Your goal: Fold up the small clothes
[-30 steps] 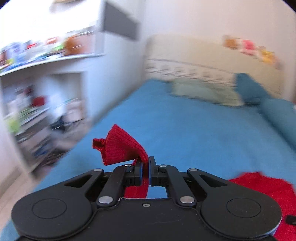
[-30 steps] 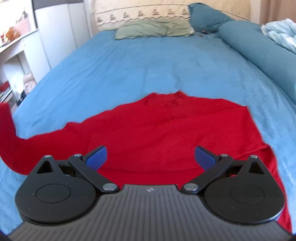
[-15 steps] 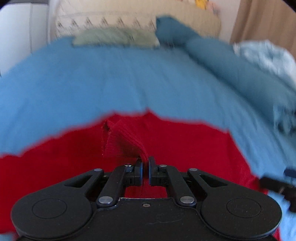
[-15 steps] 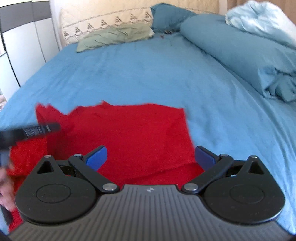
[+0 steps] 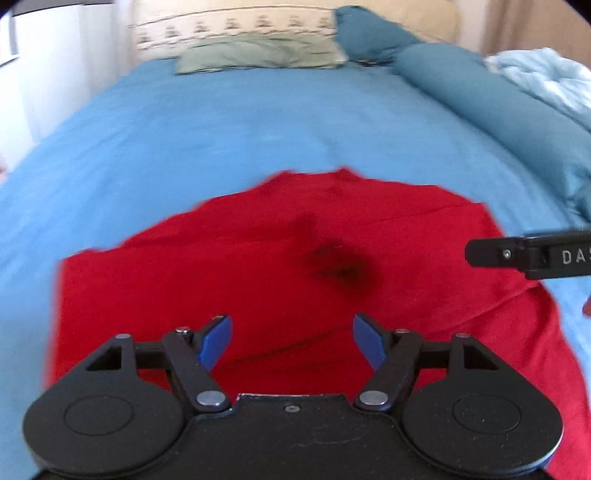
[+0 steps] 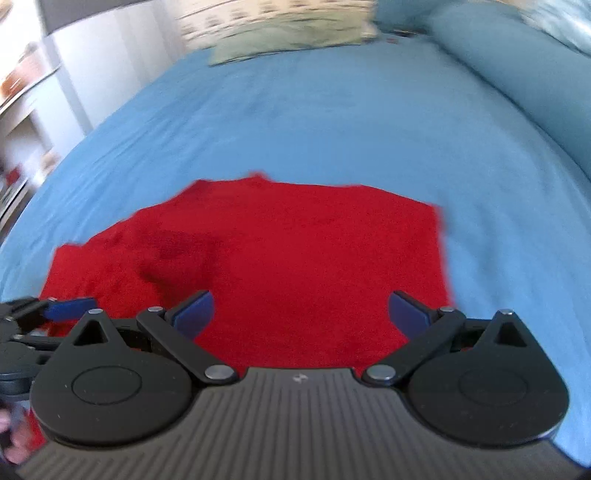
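Both grippers spread wide, nothing pinched: left gripper (image 5: 291, 341) and right gripper (image 6: 301, 314) hover over the red garment (image 5: 258, 273), which spreads toward 12 o'clock on the blue bedsheet (image 5: 229, 122).

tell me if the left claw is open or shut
Open: the left claw has its blue pads spread apart, empty, above the red knit garment.

Left tongs (image 5: 291, 341) spread wide, right tongs (image 6: 300, 312) spread wide, both empty

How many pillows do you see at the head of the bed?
2, both seen from the left wrist camera: a flat pale green pillow lying in the middle, and a dark teal pillow to its right. Others may be hidden outside the frame.
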The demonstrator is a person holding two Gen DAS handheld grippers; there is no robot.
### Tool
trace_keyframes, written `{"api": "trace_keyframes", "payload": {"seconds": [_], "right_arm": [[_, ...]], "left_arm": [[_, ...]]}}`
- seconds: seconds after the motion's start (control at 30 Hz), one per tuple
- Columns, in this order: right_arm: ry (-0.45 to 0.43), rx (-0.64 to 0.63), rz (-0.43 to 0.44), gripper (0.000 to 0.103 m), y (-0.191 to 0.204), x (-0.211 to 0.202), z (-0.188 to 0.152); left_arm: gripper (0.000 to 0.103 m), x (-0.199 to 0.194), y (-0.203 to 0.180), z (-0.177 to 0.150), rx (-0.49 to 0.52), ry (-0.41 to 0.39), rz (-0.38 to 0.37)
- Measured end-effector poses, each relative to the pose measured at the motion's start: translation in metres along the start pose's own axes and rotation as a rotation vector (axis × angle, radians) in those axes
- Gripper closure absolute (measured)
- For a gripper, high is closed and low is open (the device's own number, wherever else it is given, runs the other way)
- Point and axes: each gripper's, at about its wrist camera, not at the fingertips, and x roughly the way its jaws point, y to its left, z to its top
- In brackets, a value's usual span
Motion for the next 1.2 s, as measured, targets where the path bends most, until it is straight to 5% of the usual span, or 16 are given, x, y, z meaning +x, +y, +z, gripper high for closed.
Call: {"api": "trace_keyframes", "payload": {"seconds": [0.2,0.3,0.37,0.4,0.6,0.73,0.8,0.87,0.97,1.2], "right_arm": [[0.044,-0.242,0.062,0.007,0.077,0.057,0.009],[0.07,-0.272,0.057,0.038,0.093,0.084,0.01],[0.067,-0.277,0.024,0.077,0.094,0.09,0.012],[0.059,-0.257,0.01,0.079,0.09,0.089,0.016],[-0.062,-0.06,-0.064,0.08,0.025,0.045,0.032],[-0.035,0.065,-0.117,0.078,-0.029,0.043,0.015],[-0.008,0.135,-0.122,0.069,-0.051,0.048,0.0],[0.016,0.209,-0.113,0.04,-0.066,0.048,-0.009],[-0.004,0.243,-0.082,0.023,-0.073,0.04,-0.018],[-0.017,0.307,-0.053,0.026,-0.074,0.049,-0.014]], "left_arm": [[0.026,-0.006,0.065,-0.013,-0.074,0.035,0.142],[0.026,-0.002,0.081,-0.012,-0.101,0.038,0.161],[0.026,-0.002,0.084,-0.013,-0.103,0.031,0.172],[0.026,-0.001,0.085,-0.013,-0.107,0.029,0.175],[0.026,0.002,0.091,-0.015,-0.135,0.038,0.15],[0.026,0.008,0.084,-0.017,-0.119,0.067,0.128],[0.026,0.012,0.08,-0.02,-0.103,0.076,0.127],[0.026,0.017,0.078,-0.022,-0.089,0.083,0.13],[0.026,0.02,0.078,-0.027,-0.087,0.091,0.131],[0.026,0.02,0.08,-0.032,-0.094,0.096,0.149]]}}
